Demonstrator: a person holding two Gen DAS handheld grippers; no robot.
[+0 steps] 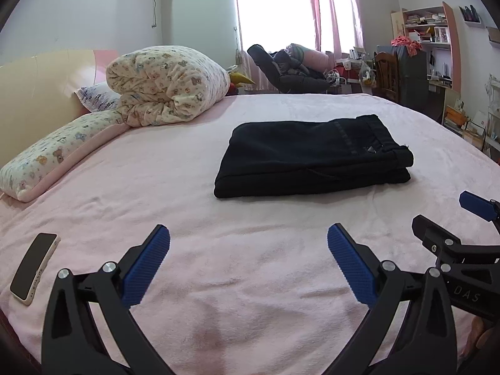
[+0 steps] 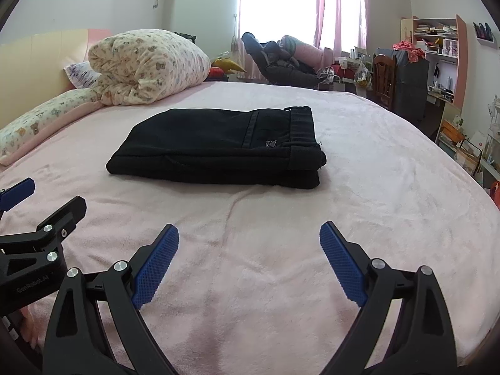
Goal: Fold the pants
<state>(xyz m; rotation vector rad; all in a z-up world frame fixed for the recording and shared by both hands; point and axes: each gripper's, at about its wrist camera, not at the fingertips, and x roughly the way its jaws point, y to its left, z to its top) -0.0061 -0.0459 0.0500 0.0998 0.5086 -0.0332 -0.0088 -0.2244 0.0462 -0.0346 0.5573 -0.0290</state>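
Left wrist view: black pants (image 1: 312, 156) lie folded mid-bed (image 1: 156, 187). Left tongs (image 1: 248, 265) and right tongs (image 2: 249, 262) both spread, empty, near. Judged complete; withdraw without snagging the stack.

Left hand-held gripper (image 1: 248, 243) and right hand-held gripper (image 2: 249, 240) — black frames, blue ribbed pads, silver screws

Bare pink bed (image 1: 250, 281) fills frame centre & bottom, so free passage there. Obstacles: folded pants (image 1: 312, 159) centre-right, phone (image 1: 32, 268) lower left, quilt roll (image 1: 165, 84) w/ long pillow (image 1: 59, 153) upper left. Other gripper (image 1: 468, 215) crowds right edge.
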